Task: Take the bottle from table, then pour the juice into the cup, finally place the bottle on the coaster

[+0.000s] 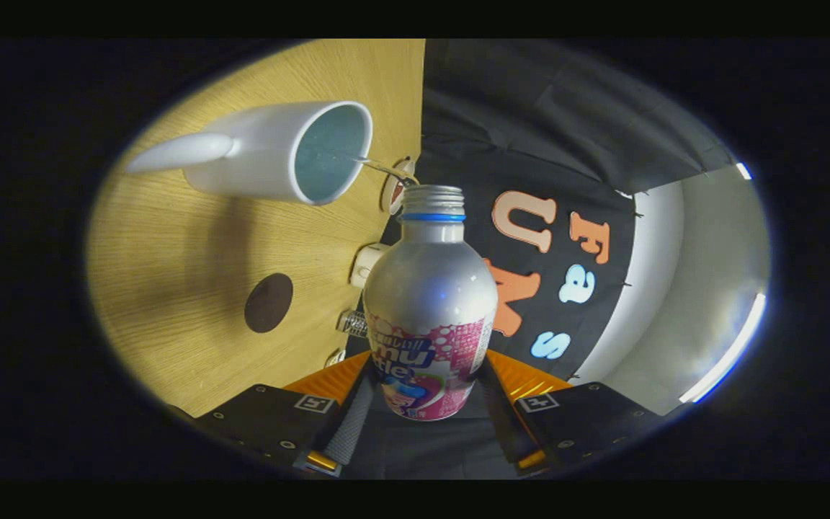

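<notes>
the tool [426, 404] is closed around the lower body of the silver bottle [429, 303], its 2 fingers [350, 425] pressing on either side of the pink label. the bottle is tipped, its open neck aimed at the white cup [278, 151] on the wooden worktop [170, 288], and a thin stream runs into the cup's mouth. the dark round coaster [269, 303] lies on the worktop beside the cup, apart from it.

- Bottle [429, 303]: silver metal body, blue neck ring, pink-and-white label with blue lettering.
- Cup [282, 151]: white outside, pale blue-grey inside.
- Coaster [269, 303]: dark brown.
- Table [170, 252]: light wood grain.
- Gripper [426, 414]: black fingers clamping the bottle, orange trim.
</notes>
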The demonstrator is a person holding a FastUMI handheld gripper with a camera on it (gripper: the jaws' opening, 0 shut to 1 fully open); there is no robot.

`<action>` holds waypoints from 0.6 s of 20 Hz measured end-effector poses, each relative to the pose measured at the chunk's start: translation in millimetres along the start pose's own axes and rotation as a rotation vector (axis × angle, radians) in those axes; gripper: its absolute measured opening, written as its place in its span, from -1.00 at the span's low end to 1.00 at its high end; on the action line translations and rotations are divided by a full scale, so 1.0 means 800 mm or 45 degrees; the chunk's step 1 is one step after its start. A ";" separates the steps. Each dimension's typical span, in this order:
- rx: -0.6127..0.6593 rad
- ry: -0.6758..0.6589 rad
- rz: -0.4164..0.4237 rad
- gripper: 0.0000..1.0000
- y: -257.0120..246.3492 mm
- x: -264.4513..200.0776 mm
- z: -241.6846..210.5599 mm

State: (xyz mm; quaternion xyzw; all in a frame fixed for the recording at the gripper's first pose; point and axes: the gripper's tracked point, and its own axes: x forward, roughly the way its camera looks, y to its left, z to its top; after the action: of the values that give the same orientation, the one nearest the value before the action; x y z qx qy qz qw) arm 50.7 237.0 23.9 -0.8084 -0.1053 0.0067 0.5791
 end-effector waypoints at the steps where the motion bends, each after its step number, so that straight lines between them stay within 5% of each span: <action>1: 0.001 0.000 0.008 0.53 0.003 0.000 0.001; 12: -0.078 -0.023 0.029 0.53 0.001 0.004 0.004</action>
State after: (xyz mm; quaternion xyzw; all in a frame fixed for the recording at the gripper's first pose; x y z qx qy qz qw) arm 53.6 240.1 22.4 -0.8267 -0.1015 0.0173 0.5531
